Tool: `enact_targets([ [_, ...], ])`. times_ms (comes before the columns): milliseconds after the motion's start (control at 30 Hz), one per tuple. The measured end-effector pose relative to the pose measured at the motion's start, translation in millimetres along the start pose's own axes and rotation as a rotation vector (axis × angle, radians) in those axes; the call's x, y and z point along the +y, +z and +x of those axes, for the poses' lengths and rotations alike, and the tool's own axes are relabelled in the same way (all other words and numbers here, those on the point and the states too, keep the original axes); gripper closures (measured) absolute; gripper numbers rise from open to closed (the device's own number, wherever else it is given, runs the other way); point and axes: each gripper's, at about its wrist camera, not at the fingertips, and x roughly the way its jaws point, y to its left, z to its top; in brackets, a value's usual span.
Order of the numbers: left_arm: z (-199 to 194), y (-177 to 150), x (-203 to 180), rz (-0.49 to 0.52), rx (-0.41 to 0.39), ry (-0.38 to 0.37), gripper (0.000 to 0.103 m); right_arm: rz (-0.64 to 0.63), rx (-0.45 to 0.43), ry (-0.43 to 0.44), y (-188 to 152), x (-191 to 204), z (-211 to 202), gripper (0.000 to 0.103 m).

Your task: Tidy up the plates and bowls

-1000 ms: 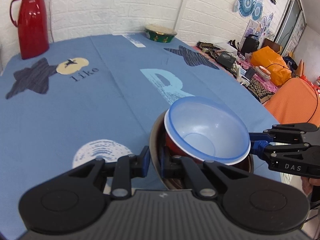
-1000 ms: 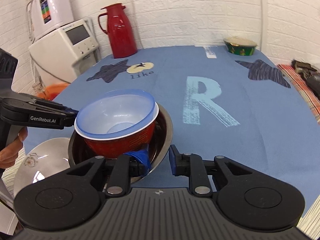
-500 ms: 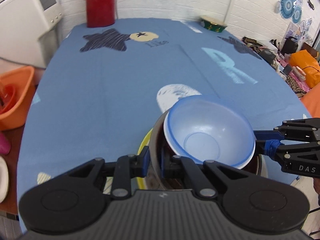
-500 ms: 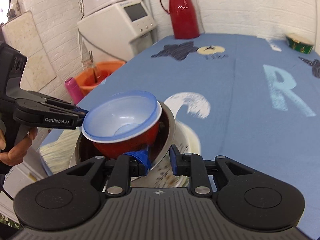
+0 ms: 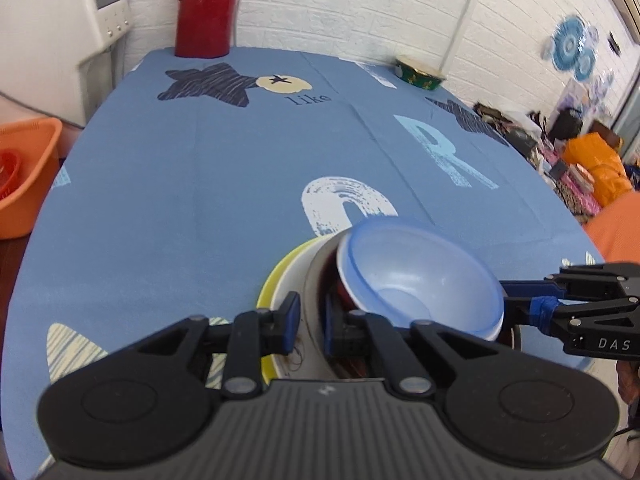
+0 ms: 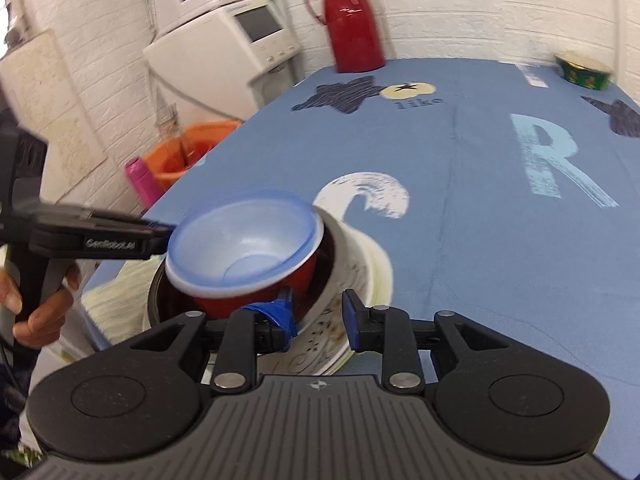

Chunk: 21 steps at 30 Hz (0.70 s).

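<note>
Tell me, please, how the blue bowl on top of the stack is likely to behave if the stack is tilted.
The blue bowl looks thin and translucent, so probably light. It sits loose and already tilted in the red bowl, ungripped, so it may well slide out. It's likely plastic, hence hardly fragile.

The blue cloth (image 5: 240,184) is showing "like" and a big "R". The right tool (image 5: 520,306) is showing "DAS"; the left tool (image 6: 168,234) "GenRobot.AI".

Translucent plastic blue bowl (image 5: 416,276); glossy red thermos (image 5: 204,8); tablecloth (image 5: 200,168) probably matt cloth.
</note>
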Motion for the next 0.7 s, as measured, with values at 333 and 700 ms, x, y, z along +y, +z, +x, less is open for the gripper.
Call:
enact_targets([
  [333,-36.8,11.9,-17.7,0.0,-0.195,0.018,0.043,0.198,-0.151,-0.124,-11.0,-35.2,-30.4,0.087],
  [700,-37.2,5.8,-97.6,0.042,-0.261,-0.017,0.038,0.447,-0.208,-0.259,-41.3,-52.8,-30.7,0.081],
])
